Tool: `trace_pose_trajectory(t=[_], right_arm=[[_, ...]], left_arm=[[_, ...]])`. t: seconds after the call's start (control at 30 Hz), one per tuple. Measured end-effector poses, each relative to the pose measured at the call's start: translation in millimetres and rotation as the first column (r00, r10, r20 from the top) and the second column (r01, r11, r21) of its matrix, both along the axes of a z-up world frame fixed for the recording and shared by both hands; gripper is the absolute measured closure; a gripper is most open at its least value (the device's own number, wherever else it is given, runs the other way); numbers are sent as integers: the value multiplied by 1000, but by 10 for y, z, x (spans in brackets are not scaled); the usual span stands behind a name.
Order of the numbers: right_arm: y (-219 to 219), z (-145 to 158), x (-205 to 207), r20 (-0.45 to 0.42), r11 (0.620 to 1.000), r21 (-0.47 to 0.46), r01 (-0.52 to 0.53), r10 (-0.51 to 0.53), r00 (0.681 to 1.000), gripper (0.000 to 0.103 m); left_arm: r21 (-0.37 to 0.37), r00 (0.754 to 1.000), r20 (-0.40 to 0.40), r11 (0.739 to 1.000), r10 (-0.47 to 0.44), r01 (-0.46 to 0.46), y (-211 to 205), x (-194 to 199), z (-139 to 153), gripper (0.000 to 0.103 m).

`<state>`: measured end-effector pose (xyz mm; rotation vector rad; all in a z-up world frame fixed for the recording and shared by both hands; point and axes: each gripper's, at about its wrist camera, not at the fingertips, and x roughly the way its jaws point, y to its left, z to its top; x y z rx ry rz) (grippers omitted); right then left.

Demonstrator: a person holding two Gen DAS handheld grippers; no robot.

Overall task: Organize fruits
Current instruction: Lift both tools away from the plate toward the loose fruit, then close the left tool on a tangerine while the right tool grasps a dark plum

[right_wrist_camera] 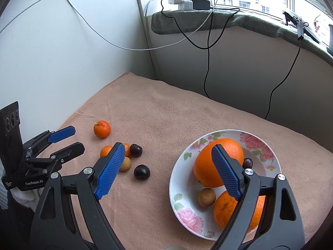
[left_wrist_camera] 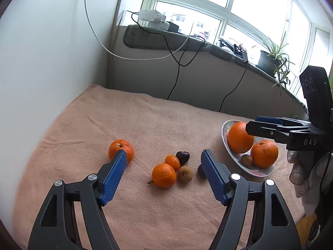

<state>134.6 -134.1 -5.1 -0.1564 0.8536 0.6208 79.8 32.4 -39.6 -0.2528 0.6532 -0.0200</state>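
A floral bowl on the pink towel holds a big orange, a second orange, a brown longan and a dark cherry. Loose on the towel lie a lone mandarin, a mandarin, a small mandarin, a dark cherry, a longan and another dark fruit. My left gripper is open and empty above the loose cluster. My right gripper is open and empty over the bowl's left side.
The pink towel covers the table, with a white wall on the left. A windowsill at the back carries chargers, hanging cables and a potted plant. The bowl also shows in the left wrist view.
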Motion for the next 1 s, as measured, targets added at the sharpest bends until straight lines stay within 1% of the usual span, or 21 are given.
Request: trace_pose_trajectory(t=[0.27,0.47,0.53,0.57,0.67,0.77,0.8,0.83,0.93,1.0], right_arm=[[256,-67,-48,-2,997,-23,-69,69,998,15],[455,-174,-126,4,985,-93,-145,146,989,16],[513,-212,-156,3,976,-121,-179,181,983,22],[545,-234,-168,-3,970,-137,-199,201,980,27],[627,-306,-216,-16,951,-184,-249,250,968,33],[688,-389,-227,-42,931,-222,-290,289,957,45],[702,-420,-229,-52,924,-232,-303,299,953,47],[718,-444,-230,-60,918,-242,-313,308,950,48],[759,-539,-234,-77,901,-278,-334,326,942,48],[773,-599,-232,-86,890,-300,-345,335,938,54]], left_arm=[[-11,998,-27,999,50,-50,287,14,-120,29],[-31,996,-49,997,69,-71,430,72,-215,29],[-39,996,-53,996,72,-74,465,90,-244,29],[-43,996,-56,996,72,-74,478,106,-255,29],[-55,996,-62,996,71,-75,505,149,-289,30],[-63,995,-69,995,66,-71,515,176,-314,30],[-64,995,-71,996,63,-67,512,192,-320,32],[-62,995,-73,996,61,-65,508,203,-325,34],[-66,995,-79,996,58,-63,511,248,-345,35],[-68,995,-84,996,54,-60,509,274,-363,38]])
